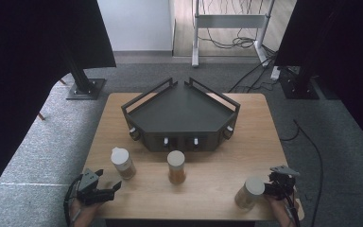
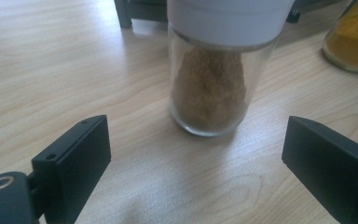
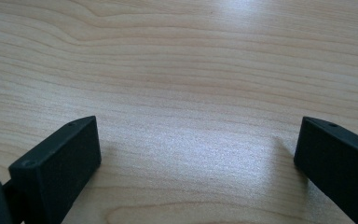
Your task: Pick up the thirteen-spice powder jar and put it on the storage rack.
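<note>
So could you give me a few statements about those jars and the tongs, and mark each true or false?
1. Three jars stand on the table. True.
2. The left tongs are clamped on the brown spice jar. False: their jaws are open, with the jar ahead of them, untouched.
3. The right tongs are open over bare wood. True.
4. A jar sits on the dark corner shelf. False: its top is bare.
5. The middle jar holds yellow-orange powder. True.
</note>
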A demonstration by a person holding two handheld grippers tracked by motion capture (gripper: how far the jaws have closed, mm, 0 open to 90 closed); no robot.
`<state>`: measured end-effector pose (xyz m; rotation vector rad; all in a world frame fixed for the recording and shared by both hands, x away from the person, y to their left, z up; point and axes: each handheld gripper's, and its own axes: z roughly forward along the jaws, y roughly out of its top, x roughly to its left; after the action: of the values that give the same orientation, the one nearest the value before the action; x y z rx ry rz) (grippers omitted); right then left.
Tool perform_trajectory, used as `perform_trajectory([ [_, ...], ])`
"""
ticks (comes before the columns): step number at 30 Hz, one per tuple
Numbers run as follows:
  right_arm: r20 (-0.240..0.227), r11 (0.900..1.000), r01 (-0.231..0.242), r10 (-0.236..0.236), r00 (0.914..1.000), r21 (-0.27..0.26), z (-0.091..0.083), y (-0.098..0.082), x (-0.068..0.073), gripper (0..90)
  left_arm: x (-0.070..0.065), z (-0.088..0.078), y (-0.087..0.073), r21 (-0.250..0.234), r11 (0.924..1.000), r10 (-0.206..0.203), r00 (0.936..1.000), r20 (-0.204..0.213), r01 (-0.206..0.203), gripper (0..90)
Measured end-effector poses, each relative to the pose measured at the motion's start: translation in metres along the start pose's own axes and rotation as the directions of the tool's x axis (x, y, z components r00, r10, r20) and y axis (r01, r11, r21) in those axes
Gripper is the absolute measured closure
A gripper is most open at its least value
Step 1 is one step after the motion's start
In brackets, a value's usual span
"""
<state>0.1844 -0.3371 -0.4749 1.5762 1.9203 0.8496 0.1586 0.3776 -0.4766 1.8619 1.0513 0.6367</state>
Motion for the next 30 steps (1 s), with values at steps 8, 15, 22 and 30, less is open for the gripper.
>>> perform_trajectory([
  [8, 0.002, 1.0, -0.002, 0.002, 1.0, 0.001, 0.0, 0.0, 0.0, 0.0, 0.0, -0.005, -0.002, -0.049, 0.9988, -0.004, 1.0, 0.008, 0.005, 8.1],
  [15, 0.002, 1.0, -0.002, 0.002, 1.0, 0.001, 0.0, 0.0, 0.0, 0.0, -0.001, -0.007, -0.001, -0.081, 0.9967, 0.007, 0.9998, 0.016, -0.006, 8.0],
  [22, 0.002, 1.0, -0.002, 0.002, 1.0, 0.0, 0.0, 0.0, 0.0, 0.0, -0.003, -0.01, 0.0, -0.119, 0.9925, 0.03, 0.9994, 0.02, -0.027, 8.0],
  [30, 0.002, 1.0, -0.002, 0.002, 1.0, 0.0, 0.0, 0.0, 0.0, 0.0, -0.003, -0.012, -0.001, -0.153, 0.9877, 0.035, 0.9992, 0.02, -0.031, 8.1],
])
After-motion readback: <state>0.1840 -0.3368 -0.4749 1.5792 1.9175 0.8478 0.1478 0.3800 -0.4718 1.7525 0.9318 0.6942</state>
